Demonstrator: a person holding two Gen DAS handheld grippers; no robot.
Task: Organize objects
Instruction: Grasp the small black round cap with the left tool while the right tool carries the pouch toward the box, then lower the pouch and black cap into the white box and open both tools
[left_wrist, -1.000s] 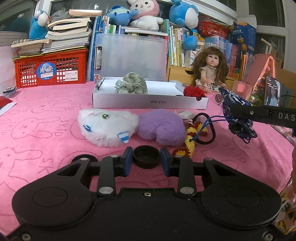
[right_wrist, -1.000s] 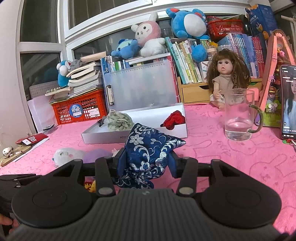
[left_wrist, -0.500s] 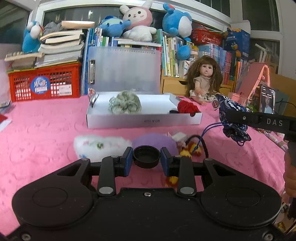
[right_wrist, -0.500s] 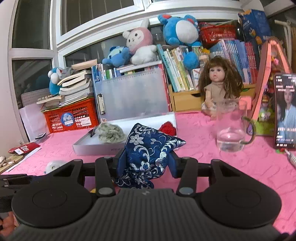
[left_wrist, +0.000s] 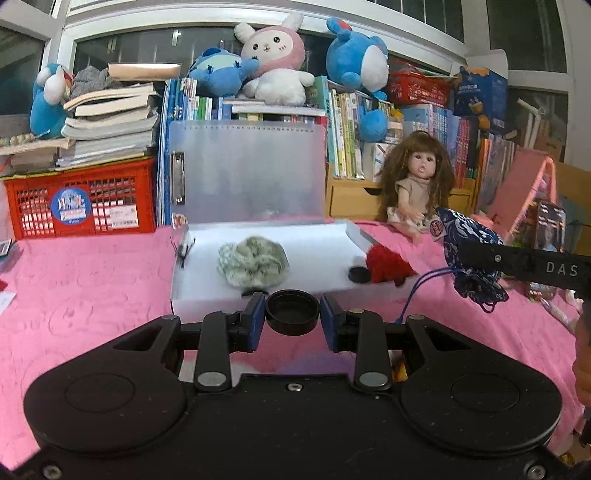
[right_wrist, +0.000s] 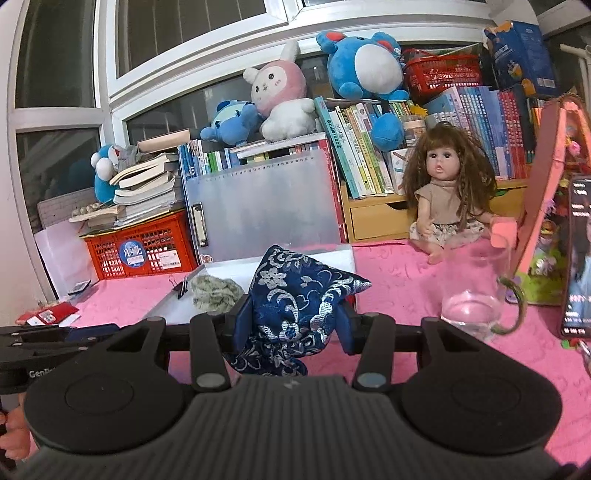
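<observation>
My left gripper (left_wrist: 293, 318) is shut on a small round black lid (left_wrist: 292, 312), held above the near edge of the white box (left_wrist: 325, 291). Inside the box lie a grey-green knitted scrunchie (left_wrist: 253, 261), a red yarn piece (left_wrist: 388, 266), another black lid (left_wrist: 359, 274) and a black binder clip (left_wrist: 183, 251). My right gripper (right_wrist: 294, 320) is shut on a blue brocade pouch (right_wrist: 295, 295), which also shows at the right of the left wrist view as the pouch (left_wrist: 467, 254) with its cord hanging. The box (right_wrist: 332, 258) lies just beyond the pouch.
A doll (left_wrist: 419, 184) sits behind the box on the pink cloth (left_wrist: 85, 273). A glass mug with water (right_wrist: 476, 291) and a phone (right_wrist: 578, 258) stand to the right. A red crate (left_wrist: 83, 197), books and plush toys line the back.
Both grippers rose and moved toward the box with their loads. The white and purple plush toys dropped out of the left wrist view beneath the gripper. The box interior now shows from higher up.
</observation>
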